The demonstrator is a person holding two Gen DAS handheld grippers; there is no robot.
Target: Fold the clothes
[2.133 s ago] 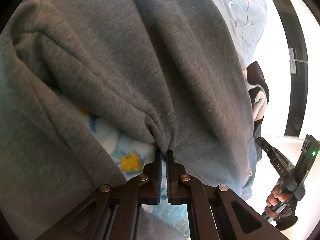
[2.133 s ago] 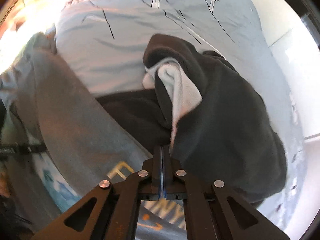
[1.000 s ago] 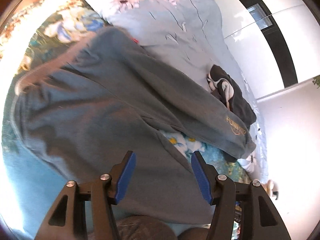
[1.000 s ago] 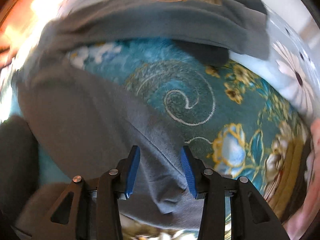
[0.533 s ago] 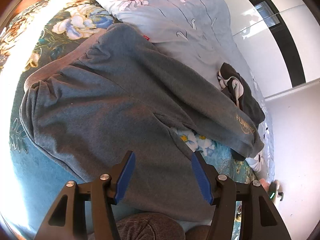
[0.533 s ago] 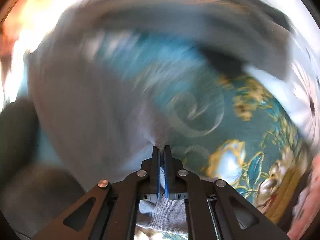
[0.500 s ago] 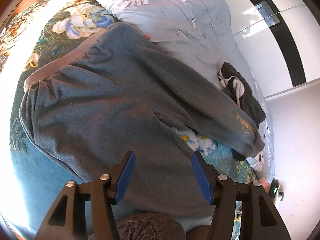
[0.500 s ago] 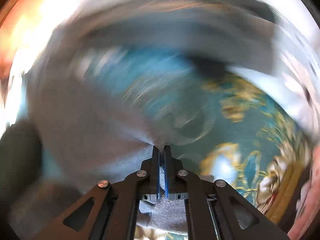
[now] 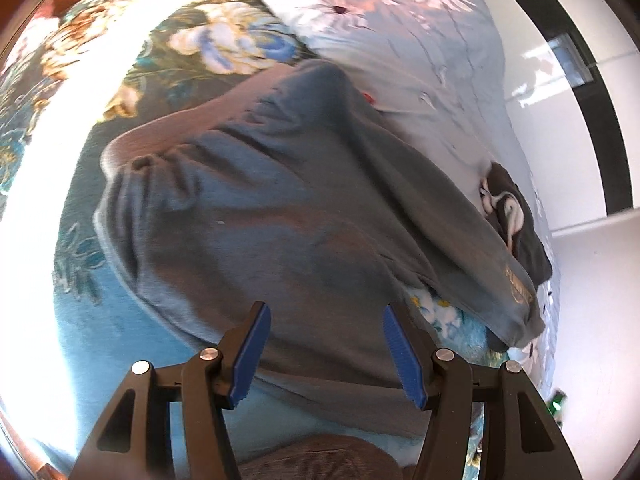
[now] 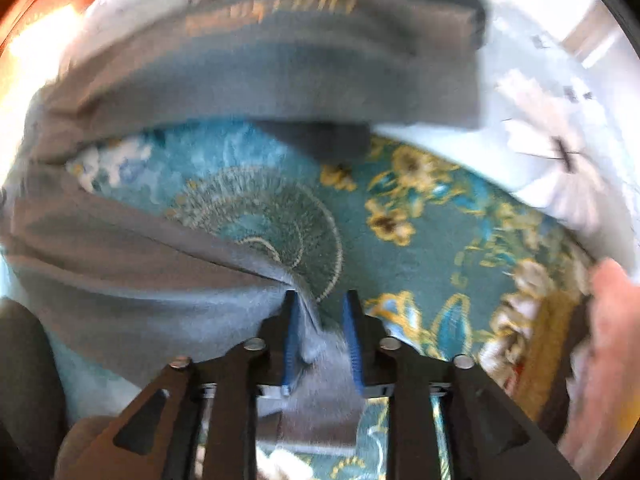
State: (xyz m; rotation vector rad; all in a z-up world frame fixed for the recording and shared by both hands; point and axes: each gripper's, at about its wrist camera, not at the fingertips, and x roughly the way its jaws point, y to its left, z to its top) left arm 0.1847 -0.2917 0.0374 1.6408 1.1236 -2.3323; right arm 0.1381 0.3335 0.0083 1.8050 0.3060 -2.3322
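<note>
Grey sweatpants lie spread on a teal floral bedspread, the waistband to the left, one leg with gold lettering reaching right. My left gripper is open and empty above the near leg. In the right wrist view the near leg lies lower left and the far leg crosses the top. My right gripper is open, and a fold of the near leg's edge lies loose between its jaws.
A dark garment with a white lining lies on the pale blue daisy quilt at the right. The quilt also shows in the right wrist view. A white wall and a dark frame stand past the bed.
My right gripper was shut on the near leg's edge half a second ago and has now opened. My left gripper stays open and has moved closer to the sweatpants.
</note>
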